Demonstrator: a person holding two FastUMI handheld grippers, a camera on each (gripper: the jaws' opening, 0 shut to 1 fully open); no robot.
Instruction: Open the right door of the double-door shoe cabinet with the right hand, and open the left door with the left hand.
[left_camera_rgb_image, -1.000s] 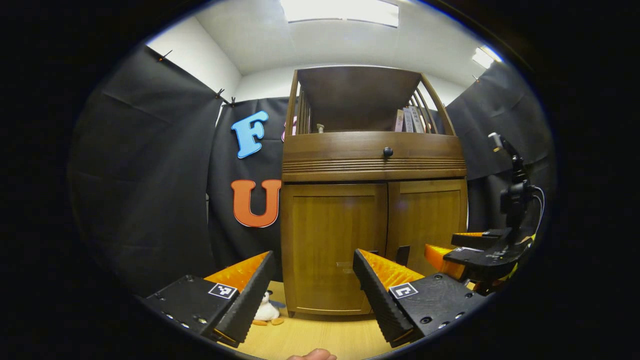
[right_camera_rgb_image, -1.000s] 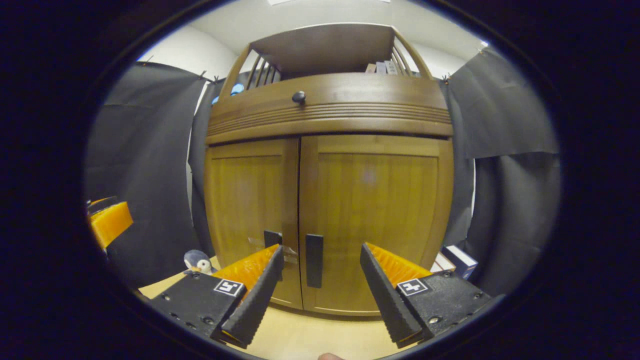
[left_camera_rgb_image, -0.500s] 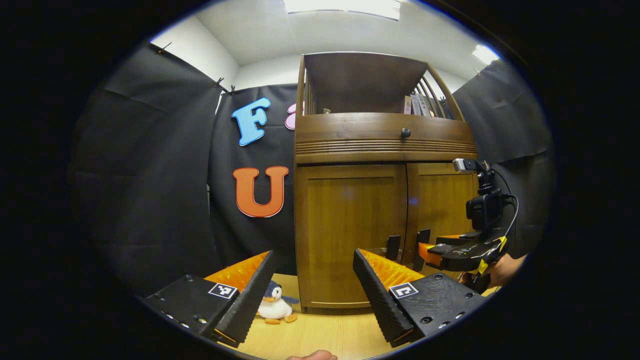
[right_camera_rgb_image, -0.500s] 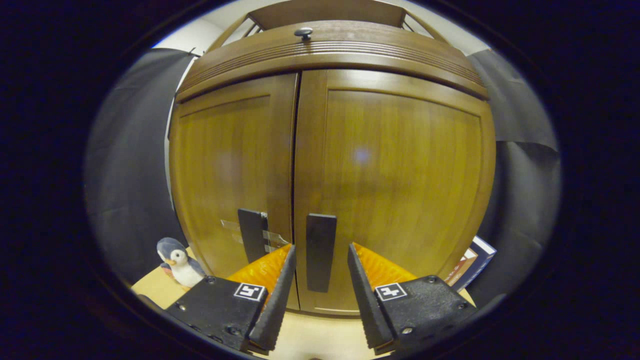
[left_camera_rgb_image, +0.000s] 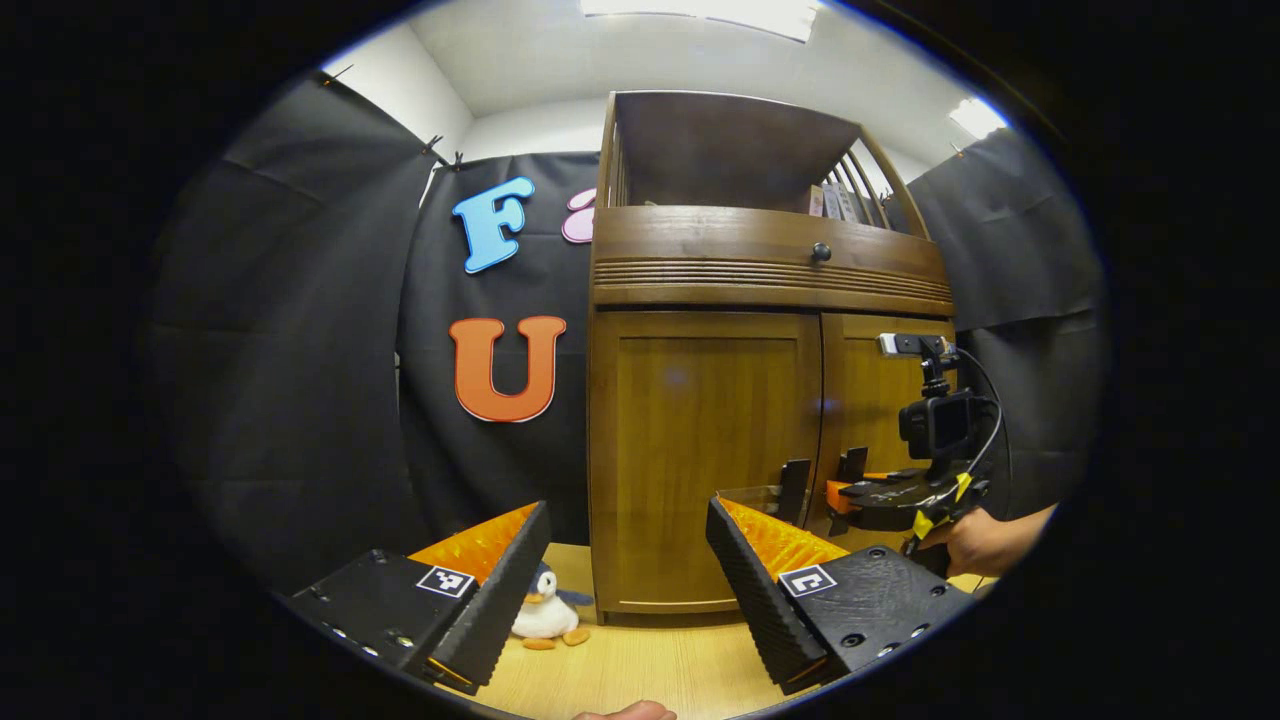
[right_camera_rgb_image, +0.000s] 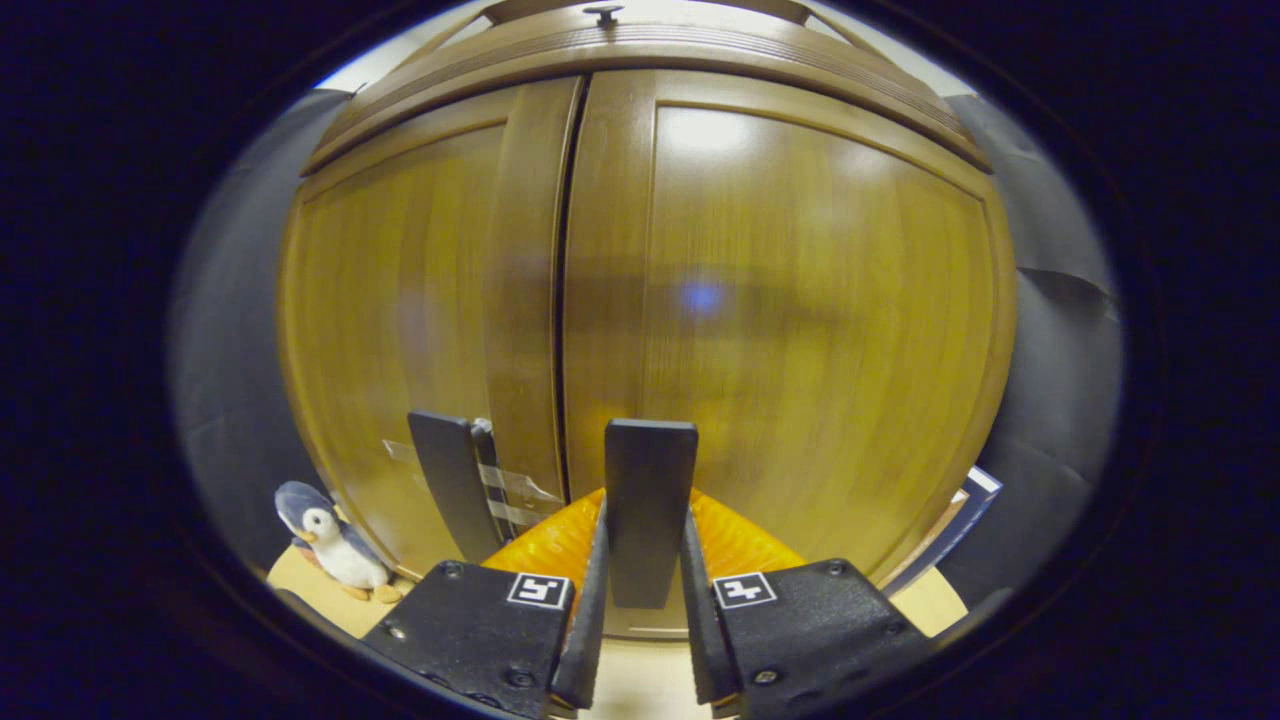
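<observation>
Right-door flat black bar handle (right_camera_rgb_image: 648, 510) sits pinched between the right gripper (right_camera_rgb_image: 640, 640) fingers; pulling straight rather than along the hinge arc risks slipping. Left gripper (left_camera_rgb_image: 628, 575) gapes unladen.

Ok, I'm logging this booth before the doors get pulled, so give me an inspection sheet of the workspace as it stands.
Surface: light wooden floor in front of the cabinet.
Job's things: shoe cabinet; left door and right door both closed, each with a dark upright handle.
Clutter: penguin plush by the cabinet's left foot; a book leaning at its right side.
Grippers: right gripper closed on the right door handle; left gripper open, away from the left door handle.
Cables: a black cable on the right gripper's camera.
Surroundings: black cloth walls, white ceiling with lights.
</observation>
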